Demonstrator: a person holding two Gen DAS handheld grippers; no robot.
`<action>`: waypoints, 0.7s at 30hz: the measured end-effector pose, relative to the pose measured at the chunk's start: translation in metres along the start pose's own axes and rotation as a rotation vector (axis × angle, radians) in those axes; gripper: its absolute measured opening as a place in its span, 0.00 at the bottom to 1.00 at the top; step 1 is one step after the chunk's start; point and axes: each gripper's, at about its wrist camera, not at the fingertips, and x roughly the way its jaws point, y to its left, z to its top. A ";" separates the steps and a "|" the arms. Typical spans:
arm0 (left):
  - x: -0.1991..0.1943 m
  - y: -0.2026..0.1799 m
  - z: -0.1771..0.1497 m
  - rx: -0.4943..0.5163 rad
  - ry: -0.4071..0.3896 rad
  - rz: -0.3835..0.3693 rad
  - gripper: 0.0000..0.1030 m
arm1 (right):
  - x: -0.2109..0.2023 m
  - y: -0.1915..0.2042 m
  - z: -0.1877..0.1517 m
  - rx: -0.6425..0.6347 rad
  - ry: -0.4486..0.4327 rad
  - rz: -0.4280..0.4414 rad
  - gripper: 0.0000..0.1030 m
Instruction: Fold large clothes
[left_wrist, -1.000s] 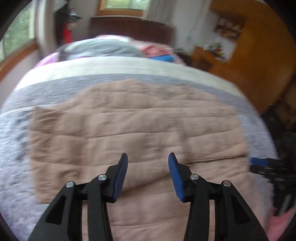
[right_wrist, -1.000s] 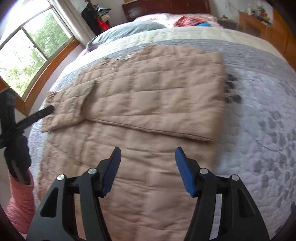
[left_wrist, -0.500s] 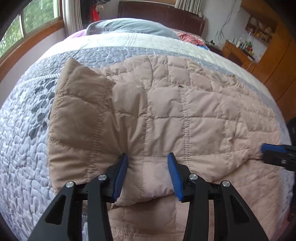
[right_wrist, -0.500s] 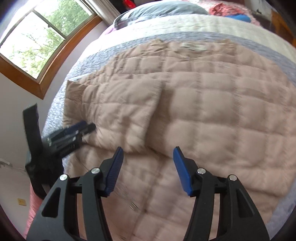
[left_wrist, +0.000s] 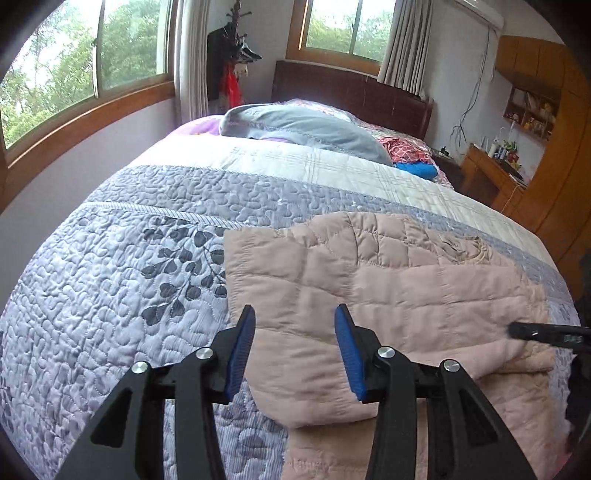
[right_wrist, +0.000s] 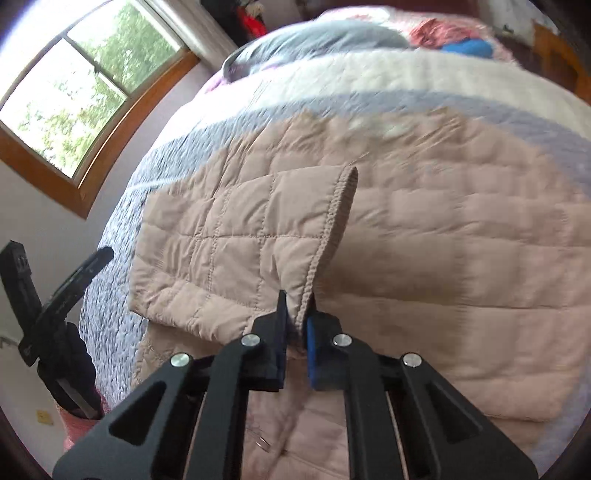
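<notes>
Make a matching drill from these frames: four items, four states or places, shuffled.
Items:
1. right claw
2. left claw
3. jacket
4. grey pillow

States or places:
A. open, gripping nothing
B. at the head of the bed
C. shut on the sleeve cuff
D. spread on the quilt

Pairs: 1-C, 2-A, 3-D, 4-B
</notes>
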 end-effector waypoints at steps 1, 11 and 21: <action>0.001 -0.002 0.001 -0.002 0.002 -0.007 0.43 | -0.014 -0.009 -0.001 0.013 -0.020 -0.005 0.07; 0.047 -0.070 -0.001 0.144 0.048 0.004 0.43 | -0.080 -0.092 -0.013 0.138 -0.130 -0.174 0.06; 0.109 -0.083 -0.021 0.177 0.183 0.007 0.45 | -0.029 -0.153 -0.040 0.262 -0.036 -0.195 0.07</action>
